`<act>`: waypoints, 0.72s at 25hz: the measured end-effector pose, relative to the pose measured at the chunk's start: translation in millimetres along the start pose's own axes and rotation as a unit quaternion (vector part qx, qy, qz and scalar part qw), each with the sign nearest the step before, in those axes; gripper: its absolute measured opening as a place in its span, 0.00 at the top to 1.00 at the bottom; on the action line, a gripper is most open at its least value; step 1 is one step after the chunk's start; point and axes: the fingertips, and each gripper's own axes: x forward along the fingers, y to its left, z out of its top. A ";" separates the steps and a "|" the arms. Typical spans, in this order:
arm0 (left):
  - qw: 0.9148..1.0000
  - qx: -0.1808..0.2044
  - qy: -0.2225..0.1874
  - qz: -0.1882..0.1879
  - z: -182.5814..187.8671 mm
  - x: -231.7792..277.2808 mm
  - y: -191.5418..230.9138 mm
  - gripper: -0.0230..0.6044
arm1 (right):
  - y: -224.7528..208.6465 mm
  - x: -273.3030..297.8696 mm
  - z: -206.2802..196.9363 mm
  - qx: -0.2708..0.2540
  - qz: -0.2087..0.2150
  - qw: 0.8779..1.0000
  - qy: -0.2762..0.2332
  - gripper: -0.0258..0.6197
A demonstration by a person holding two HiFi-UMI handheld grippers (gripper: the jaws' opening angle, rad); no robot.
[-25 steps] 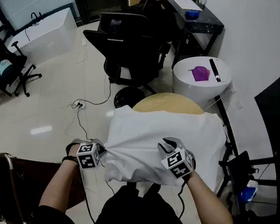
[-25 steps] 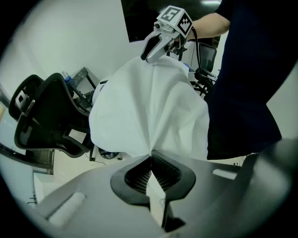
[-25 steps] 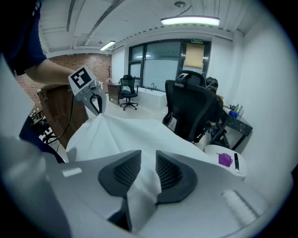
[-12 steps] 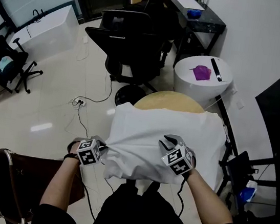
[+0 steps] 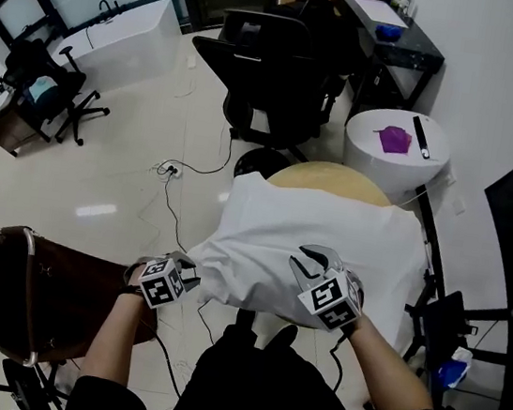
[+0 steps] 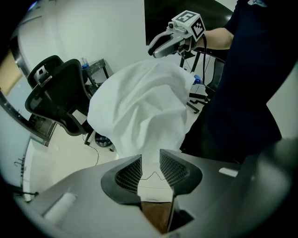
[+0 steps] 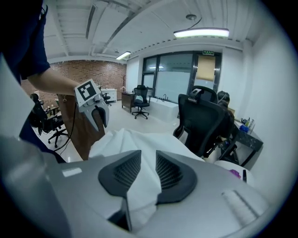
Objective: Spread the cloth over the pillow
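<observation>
Cloth (image 5: 318, 236) draping over hidden pillow, near edge needing smoothing. Left gripper (image 5: 190, 272) just opening, cloth loose between jaws; right gripper (image 5: 309, 260) pinching fold.

Left gripper (image 6: 150, 161) just opened round cloth (image 5: 320, 225), right gripper (image 7: 148, 160) seemingly gripping it

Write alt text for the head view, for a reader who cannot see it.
Seen from above, two handheld grippers spread a white cloth over a tan pillow. The right gripper is shut on the cloth's near edge; on the left gripper the jaws have just been opening, the cloth's corner loose between them. A black office chair stands beyond.
</observation>
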 end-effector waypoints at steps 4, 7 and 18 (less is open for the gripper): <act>1.000 -0.021 0.005 -0.011 -9.9 11.2 -34.8 0.72 | 17.2 -4.3 3.0 -0.013 0.016 1.000 -0.005 0.79; 0.999 -0.028 0.017 -0.011 -24.2 28.2 -52.2 0.68 | 31.0 -5.9 4.6 -0.009 0.018 1.000 -0.005 0.79; 0.990 0.077 0.008 0.114 -37.4 62.7 -20.8 0.69 | 79.8 -12.2 4.6 0.026 -0.008 1.000 0.006 0.79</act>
